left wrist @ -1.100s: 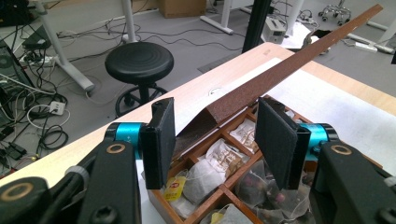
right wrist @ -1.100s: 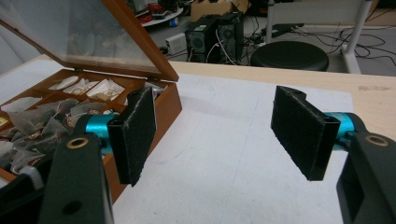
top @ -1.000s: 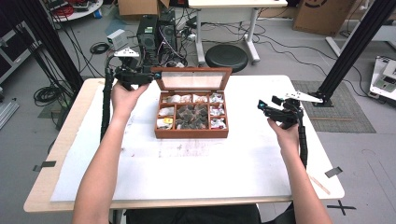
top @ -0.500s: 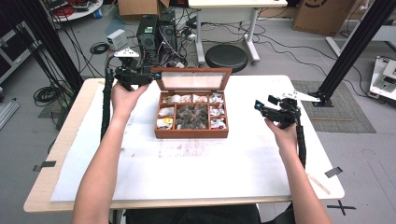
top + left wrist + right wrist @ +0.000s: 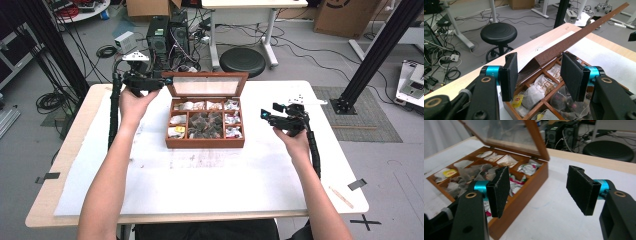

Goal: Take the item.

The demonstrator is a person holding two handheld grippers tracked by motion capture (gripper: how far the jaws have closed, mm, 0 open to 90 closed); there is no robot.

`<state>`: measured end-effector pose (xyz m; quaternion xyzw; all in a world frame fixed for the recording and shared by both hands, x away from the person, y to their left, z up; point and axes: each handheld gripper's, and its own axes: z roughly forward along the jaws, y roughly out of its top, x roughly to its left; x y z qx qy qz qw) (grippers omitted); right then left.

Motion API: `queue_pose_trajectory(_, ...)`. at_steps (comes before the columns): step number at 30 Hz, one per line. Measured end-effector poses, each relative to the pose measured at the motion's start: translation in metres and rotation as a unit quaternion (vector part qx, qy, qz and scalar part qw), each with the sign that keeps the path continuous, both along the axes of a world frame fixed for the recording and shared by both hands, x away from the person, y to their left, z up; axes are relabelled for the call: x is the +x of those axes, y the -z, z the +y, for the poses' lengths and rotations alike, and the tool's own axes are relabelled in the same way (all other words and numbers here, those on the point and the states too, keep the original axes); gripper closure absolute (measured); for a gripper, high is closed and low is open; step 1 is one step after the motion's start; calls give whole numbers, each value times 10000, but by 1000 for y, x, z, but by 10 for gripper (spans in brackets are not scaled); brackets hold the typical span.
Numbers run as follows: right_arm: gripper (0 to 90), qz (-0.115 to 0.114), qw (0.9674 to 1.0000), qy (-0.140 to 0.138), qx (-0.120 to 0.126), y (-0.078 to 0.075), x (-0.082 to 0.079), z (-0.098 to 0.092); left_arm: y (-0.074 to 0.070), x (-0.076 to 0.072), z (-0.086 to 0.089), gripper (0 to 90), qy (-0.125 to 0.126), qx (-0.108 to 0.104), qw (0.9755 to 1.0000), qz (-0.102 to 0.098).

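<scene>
Wooden tea box (image 5: 205,142) sits mid-tabletop (image 5: 200,200), lid (image 5: 206,85) raised. Left gripper (image 5: 165,81) is nearer, its released fingers (image 5: 509,72) straddling the lid's left corner, seemingly without contact. Right gripper (image 5: 265,114) hangs released just off the box's right wall.

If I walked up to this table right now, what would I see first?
You'd first see the wooden tea box in the middle of the table, its glass lid propped open and its compartments full of tea bags. A hand at each side holds a black gripper: the left gripper by the lid's corner, the right gripper just beside the box, both with jaws open.
</scene>
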<state>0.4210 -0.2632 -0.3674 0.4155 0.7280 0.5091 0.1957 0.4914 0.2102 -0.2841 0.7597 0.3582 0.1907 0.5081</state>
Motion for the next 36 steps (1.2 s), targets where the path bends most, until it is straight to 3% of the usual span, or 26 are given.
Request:
queue_pose_trajectory(4, 365, 22, 9996, -262, -99, 1, 6, 19, 0, 0, 0, 482, -8, 7, 10000, 6)
queue_pose_trajectory(16, 462, 310, 9956, -880, -30, 9, 27, 63, 0, 0, 0, 482, -15, 14, 10000, 1)
queue_pose_trajectory(18, 463, 294, 9949, -956, -128, 10, 29, 71, -1, 0, -1, 482, -28, 28, 10000, -3)
queue_pose_trajectory(20, 421, 246, 9951, -929, -229, 13, 30, 77, -1, 0, -1, 482, -30, 31, 10000, 1)
queue_pose_trajectory(22, 345, 513, 9943, -892, -289, 15, 36, 82, -1, 0, -1, 482, -26, 38, 10000, 0)
queue_pose_trajectory(23, 345, 513, 9943, -892, -289, 15, 36, 82, -1, 0, -1, 482, -26, 38, 10000, 0)
queue_pose_trajectory(24, 341, 732, 9922, -986, -226, 18, 43, 85, -1, -1, -1, 482, -27, 65, 10000, -3)
queue_pose_trajectory(26, 341, 867, 9900, -1104, -158, 19, 47, 88, -1, -1, -1, 482, -32, 76, 10000, -4)
queue_pose_trajectory(32, 421, 821, 9847, -1499, -348, 19, 47, 105, -1, -1, -2, 482, -30, 79, 10000, -8)
queue_pose_trajectory(36, 482, 1028, 9803, -1651, -337, 19, 51, 114, -1, -1, -3, 481, -57, 137, 9999, -26)
